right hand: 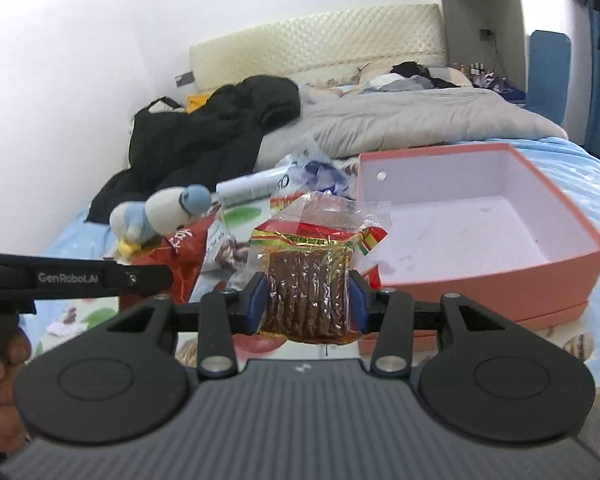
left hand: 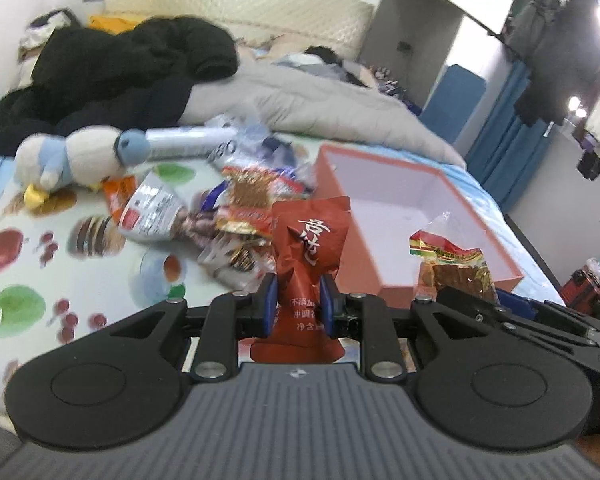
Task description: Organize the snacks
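My left gripper (left hand: 299,304) is shut on a dark red snack pouch (left hand: 310,240) with white characters, held upright above the bed, just left of the open salmon-pink box (left hand: 364,276). My right gripper (right hand: 308,300) is shut on a clear packet of brown snack strips (right hand: 310,280) with a red and yellow header, held in front of the box's (right hand: 540,276) near left corner. The box's white inside looks empty. That packet and the right gripper also show in the left wrist view (left hand: 452,268). A pile of loose snack packets (left hand: 204,216) lies on the fruit-print sheet left of the box.
A plush toy (left hand: 72,156) and a white cylinder (left hand: 188,142) lie behind the pile. A black coat (left hand: 112,76) and a grey duvet (left hand: 320,108) cover the far bed. The bed's right edge runs past the box. My left hand (right hand: 0,360) shows at lower left.
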The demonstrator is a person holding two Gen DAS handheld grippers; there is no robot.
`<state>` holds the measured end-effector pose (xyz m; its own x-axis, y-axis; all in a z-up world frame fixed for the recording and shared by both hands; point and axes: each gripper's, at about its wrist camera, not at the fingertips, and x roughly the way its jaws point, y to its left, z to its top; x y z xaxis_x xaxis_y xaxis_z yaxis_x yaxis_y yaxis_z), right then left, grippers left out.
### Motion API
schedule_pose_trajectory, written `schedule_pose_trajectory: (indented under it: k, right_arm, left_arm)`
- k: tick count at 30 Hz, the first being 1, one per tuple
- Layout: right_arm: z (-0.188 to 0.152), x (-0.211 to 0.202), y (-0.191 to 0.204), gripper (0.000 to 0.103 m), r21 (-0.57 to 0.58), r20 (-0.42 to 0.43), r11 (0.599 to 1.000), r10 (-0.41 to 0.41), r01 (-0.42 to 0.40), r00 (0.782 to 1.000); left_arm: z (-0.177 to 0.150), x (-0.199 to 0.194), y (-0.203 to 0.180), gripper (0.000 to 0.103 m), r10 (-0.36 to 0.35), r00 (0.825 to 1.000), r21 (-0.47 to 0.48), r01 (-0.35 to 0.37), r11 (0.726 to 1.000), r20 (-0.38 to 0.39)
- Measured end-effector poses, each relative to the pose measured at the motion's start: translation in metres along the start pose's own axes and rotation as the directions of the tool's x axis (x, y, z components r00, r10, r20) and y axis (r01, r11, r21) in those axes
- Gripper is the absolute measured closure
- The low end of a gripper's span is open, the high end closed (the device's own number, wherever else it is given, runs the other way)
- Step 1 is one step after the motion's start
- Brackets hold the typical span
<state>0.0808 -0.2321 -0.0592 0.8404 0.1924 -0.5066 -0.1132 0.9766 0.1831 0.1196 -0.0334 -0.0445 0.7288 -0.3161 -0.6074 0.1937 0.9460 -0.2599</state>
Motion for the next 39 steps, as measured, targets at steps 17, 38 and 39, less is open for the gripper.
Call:
schedule_pose_trajectory:
  k: [17, 38, 39]
  right_arm:
    - [0.013, -0.040, -0.050, 0.057, 0.050, 0.080, 0.995, -0.087, 0.083, 0.993]
    - [-0.003, 0.048, -0.157, 0.087, 0.192, -0.024, 0.970, -0.147, 0.149, 0.989]
    - [-0.006, 0.047, -0.155, 0.085, 0.188, -0.027, 0.972, -0.140, 0.142, 0.990]
  left_arm:
    - [0.013, 0.033, -0.064, 0.077, -0.150, 0.988, 0.063, 0.153, 0.986, -0.046]
    - [0.022, 0.174, -0.091, 0.077, -0.163, 0.972, 0.095, 0.181, 0.979, -0.171]
    - [0.020, 0.172, -0.088, 0.077, -0.163, 0.972, 0.094, 0.180, 0.979, -0.169]
